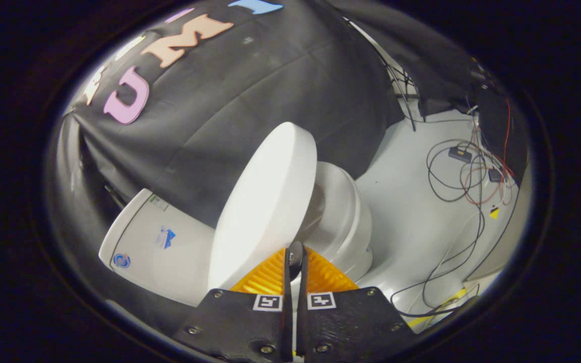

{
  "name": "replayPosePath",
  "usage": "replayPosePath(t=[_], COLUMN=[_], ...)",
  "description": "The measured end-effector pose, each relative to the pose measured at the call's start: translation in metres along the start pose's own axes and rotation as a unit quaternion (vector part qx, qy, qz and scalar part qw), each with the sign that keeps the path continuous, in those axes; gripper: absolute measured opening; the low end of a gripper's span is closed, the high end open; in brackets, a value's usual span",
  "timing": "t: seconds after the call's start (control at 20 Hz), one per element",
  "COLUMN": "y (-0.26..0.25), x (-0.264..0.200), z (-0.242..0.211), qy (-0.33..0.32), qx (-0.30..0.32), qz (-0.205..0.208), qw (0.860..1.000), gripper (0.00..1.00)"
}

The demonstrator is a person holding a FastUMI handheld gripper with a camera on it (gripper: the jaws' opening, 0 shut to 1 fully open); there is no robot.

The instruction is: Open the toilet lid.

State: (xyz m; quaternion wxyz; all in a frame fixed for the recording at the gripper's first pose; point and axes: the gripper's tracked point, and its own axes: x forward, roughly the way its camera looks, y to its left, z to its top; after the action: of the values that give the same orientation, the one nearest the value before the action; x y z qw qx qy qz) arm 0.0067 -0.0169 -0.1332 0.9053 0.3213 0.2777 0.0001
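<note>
Lid [265, 201] is seen raised well off the bowl [343, 222], maybe halfway to two-thirds up, tilted toward the tank [154, 242] but not yet resting on it. So most of the job looks done imo; what's left is prob the last push back. Gripper [295, 258] fingers are nearly closed w/ the lid's near edge right at the tips; whether it's actually pinched can't be told. Cables [467, 176] are scattered on the floor [411, 222] beyond the bowl.
</note>
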Motion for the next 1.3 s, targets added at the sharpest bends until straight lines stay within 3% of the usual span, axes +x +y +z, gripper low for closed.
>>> replayPosePath(t=[0.55,0.9,1.3], y=[0.053,0.08,0.114], x=[-0.03,-0.043,-0.055], z=[0.02,0.029,0.036], qy=[-0.036,-0.047,-0.071], qx=[-0.103,-0.106,-0.167], qz=[0.021,0.033,0.029], qw=[0.994,0.993,0.983], gripper=[0.04,0.04,0.04])
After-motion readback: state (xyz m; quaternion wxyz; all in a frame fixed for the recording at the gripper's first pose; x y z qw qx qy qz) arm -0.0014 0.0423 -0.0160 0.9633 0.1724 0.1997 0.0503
